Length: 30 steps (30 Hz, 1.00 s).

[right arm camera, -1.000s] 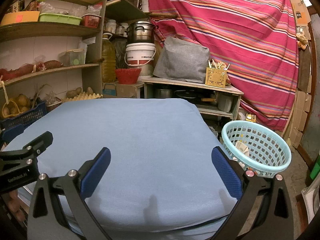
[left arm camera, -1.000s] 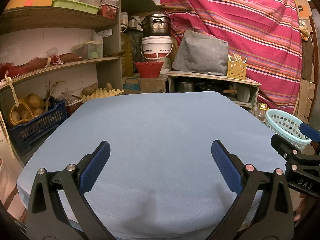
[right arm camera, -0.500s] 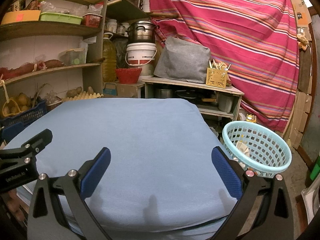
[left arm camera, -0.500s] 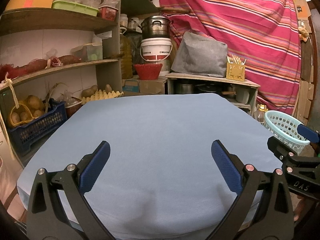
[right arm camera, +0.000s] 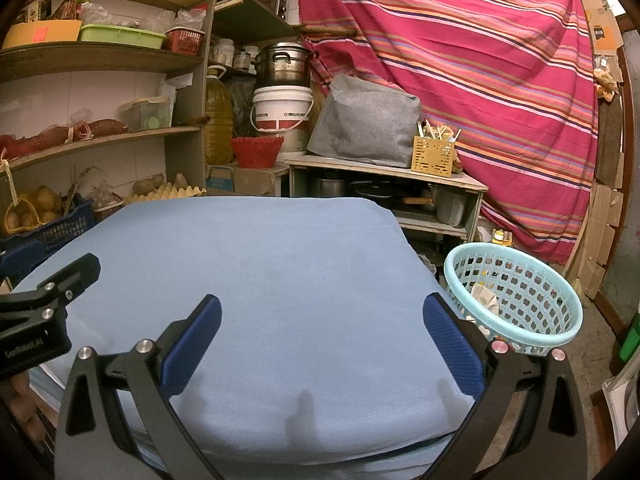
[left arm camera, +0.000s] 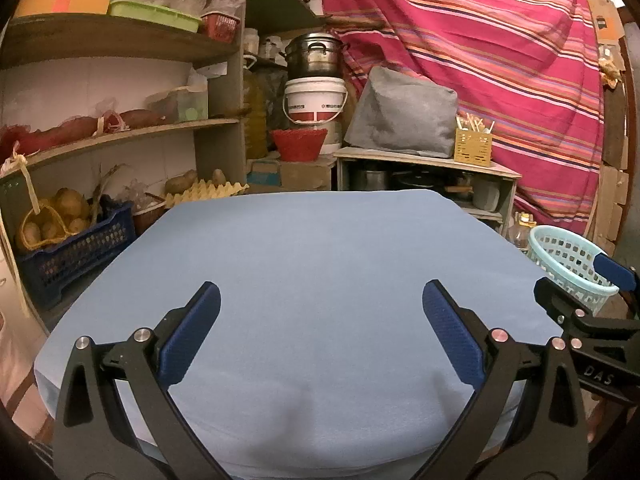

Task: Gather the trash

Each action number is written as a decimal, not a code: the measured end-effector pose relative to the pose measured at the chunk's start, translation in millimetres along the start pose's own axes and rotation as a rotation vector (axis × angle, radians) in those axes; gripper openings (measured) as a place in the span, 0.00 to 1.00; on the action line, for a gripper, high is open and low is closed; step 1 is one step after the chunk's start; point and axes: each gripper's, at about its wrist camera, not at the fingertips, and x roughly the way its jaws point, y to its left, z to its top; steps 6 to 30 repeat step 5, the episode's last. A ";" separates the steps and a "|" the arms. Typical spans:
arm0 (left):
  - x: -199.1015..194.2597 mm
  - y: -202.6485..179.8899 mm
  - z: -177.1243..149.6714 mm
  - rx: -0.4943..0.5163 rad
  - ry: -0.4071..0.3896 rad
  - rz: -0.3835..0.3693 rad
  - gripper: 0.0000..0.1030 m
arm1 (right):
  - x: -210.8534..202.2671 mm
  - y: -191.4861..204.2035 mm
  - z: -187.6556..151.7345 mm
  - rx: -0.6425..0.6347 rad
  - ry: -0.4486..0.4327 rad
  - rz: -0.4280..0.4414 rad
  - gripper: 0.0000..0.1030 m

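Left wrist view: the left gripper hovers above a table draped in a light blue cloth, its blue-padded jaws spread wide with nothing between them. No scrap of litter shows anywhere on the cloth. At the far right edge, part of the right gripper reaches in, and behind it a pale turquoise plastic basket sits just off the table's corner. Storage shelves with potatoes in a dark blue crate line the left wall; a striped pink curtain hangs behind.

Right wrist view: the right gripper is likewise wide apart and empty over the near edge of the blue cloth. The basket stands on the floor, just beside the table's right corner, and holds crumpled paper trash against its inner wall. The left gripper edges in from the left side.

With the tabletop bare and the paper already in the basket, the collection looks complete or very nearly so; no piece left to pick up is visible in either view.
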 end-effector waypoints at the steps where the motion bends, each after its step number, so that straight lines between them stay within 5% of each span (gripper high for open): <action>1: 0.1 -0.1 0.0 -0.004 0.004 -0.001 0.95 | -0.4 0.0 0.3 -0.001 0.000 0.000 0.96; 30: -1.0 0.9 0.3 -0.012 0.007 0.000 0.95 | -0.4 -0.5 0.9 -0.001 0.000 0.002 0.96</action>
